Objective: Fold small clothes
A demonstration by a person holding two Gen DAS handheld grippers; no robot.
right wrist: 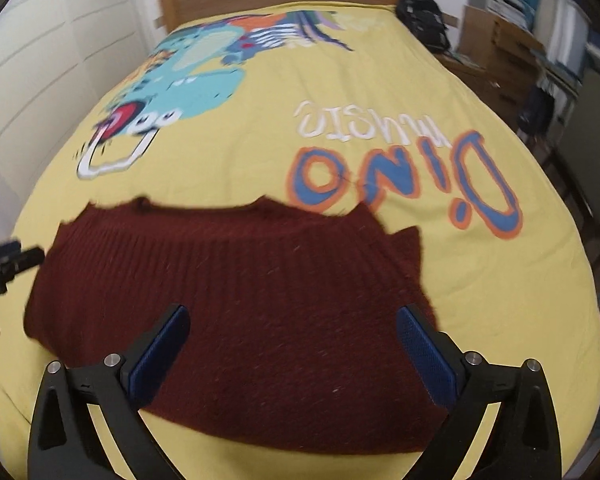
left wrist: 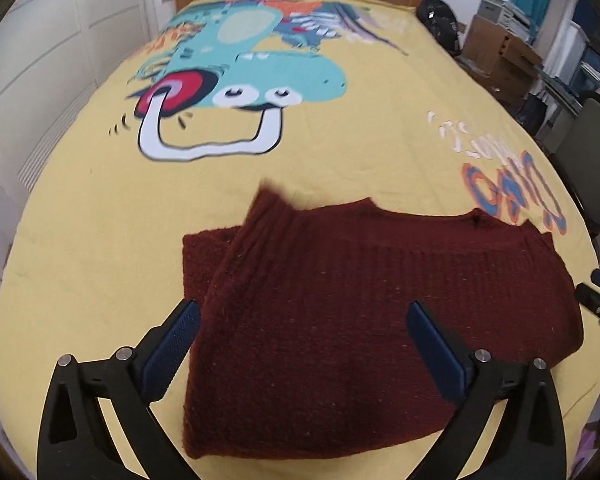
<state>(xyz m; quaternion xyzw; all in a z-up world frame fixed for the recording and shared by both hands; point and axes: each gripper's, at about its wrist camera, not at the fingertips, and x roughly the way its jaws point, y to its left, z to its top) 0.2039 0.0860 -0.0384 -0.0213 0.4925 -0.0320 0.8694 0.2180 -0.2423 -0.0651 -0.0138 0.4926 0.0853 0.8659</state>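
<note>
Both views are taken from just behind wide-spread jaws, angled steeply down and close over a dark red knitted garment (left wrist: pixel 340 300) that is seen between them; shared beyond the jaws is the yellow cartoon-printed bedspread (right wrist: pixel 260 112)

My left gripper (left wrist: pixel 302 322) is wide open, low in its picture. My right gripper (right wrist: pixel 292 326) is wide open too.
</note>
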